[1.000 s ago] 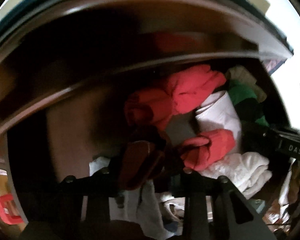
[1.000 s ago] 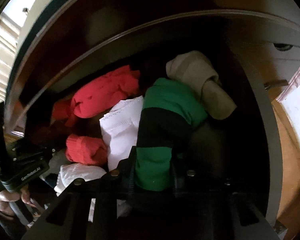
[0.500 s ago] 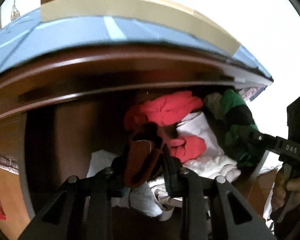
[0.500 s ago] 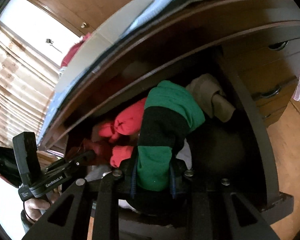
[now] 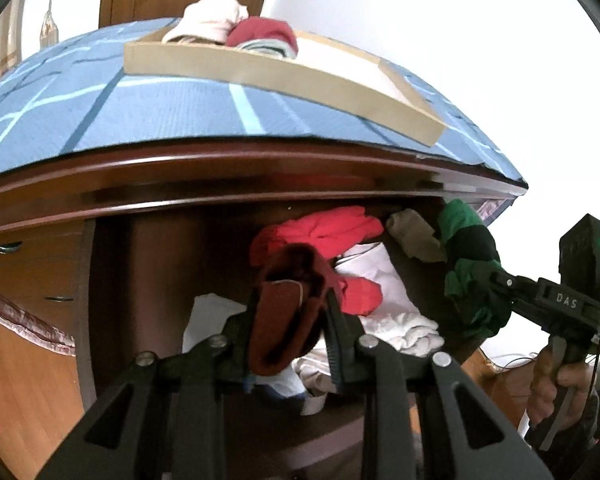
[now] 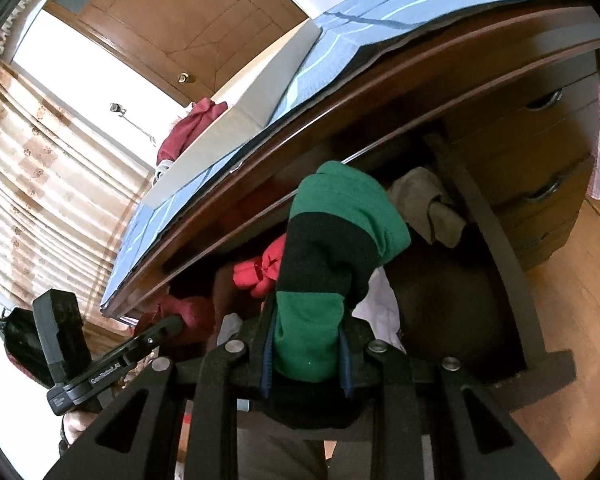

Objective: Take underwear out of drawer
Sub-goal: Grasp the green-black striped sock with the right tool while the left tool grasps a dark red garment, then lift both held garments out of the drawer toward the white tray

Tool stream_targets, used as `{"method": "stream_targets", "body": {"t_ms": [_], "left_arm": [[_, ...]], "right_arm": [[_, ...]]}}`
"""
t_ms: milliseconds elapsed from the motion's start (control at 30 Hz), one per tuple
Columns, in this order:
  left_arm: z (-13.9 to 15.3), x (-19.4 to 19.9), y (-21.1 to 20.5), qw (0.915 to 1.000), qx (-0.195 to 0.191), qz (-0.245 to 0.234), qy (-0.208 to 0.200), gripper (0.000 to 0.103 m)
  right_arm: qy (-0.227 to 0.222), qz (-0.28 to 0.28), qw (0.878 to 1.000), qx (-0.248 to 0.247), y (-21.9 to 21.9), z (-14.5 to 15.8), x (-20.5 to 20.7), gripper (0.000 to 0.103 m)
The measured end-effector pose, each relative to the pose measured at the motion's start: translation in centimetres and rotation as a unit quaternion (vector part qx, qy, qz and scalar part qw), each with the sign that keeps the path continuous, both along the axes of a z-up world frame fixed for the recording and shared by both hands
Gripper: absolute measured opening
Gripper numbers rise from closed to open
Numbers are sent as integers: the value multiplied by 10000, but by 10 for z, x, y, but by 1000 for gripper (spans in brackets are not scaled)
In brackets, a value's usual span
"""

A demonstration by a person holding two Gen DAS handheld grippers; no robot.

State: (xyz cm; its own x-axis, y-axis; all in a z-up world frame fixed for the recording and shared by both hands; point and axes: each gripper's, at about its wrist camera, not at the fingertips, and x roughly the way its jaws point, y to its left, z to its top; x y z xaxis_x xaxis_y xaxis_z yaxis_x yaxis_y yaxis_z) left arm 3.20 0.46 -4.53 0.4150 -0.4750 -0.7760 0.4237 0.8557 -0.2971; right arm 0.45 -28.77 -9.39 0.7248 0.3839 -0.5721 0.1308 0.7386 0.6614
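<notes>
Open drawer [image 5: 140, 280] holding red [image 5: 332, 228], white [image 5: 380, 276] and tan [image 5: 414, 234] garments; a tray [image 5: 284, 76] on the dresser top [image 5: 140, 116] holds pink and red clothes. Left tongs [image 5: 290, 320] are clamped on a maroon garment [image 5: 284, 320], right tongs [image 6: 306, 348] on a green-and-black garment [image 6: 324, 248], both above the drawer. Compared with a second earlier, both tongs have risen and drawn back, bringing the dresser top and tray into view.

The right gripper [image 6: 306, 354] is clamping a green-and-black underwear [image 6: 324, 280] above the open drawer [image 6: 496, 240], while the left gripper [image 6: 168, 326] is gripping a dark red garment [image 6: 192, 316] at lower left
</notes>
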Motion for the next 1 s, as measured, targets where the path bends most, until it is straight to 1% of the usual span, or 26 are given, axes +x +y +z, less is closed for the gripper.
{"method": "stream_targets", "body": {"t_ms": [167,267,367,667,833,867,1000], "left_arm": [[10,-16,-1,9999,23,28,-130,26],[14,-27,-4,9998,83,38,-188,26],[16,-36,-6,9997,144,36,-195,26],[21,-57,-14,9992,316,-2,-241,26],[25,-68,-14,9990,313,-28,-323,26],[25,-70,-14,9990,305,-17,-327,26],[27,-76,-8,9990,277,14,-363,26]], "right_arm": [[-118,-119,9999,-26,0,2,-17,27],[-93,-216,9997,-79,-2,4,-28,27],[-136,-314,9994,-35,-5,3,-39,27],[-156,-487,9986,-137,-10,10,-64,27],[-225,-548,9980,-212,-14,14,-73,27],[-234,-558,9979,-241,-12,16,-70,27],[-368,-584,9972,-305,-11,21,-74,26]]}}
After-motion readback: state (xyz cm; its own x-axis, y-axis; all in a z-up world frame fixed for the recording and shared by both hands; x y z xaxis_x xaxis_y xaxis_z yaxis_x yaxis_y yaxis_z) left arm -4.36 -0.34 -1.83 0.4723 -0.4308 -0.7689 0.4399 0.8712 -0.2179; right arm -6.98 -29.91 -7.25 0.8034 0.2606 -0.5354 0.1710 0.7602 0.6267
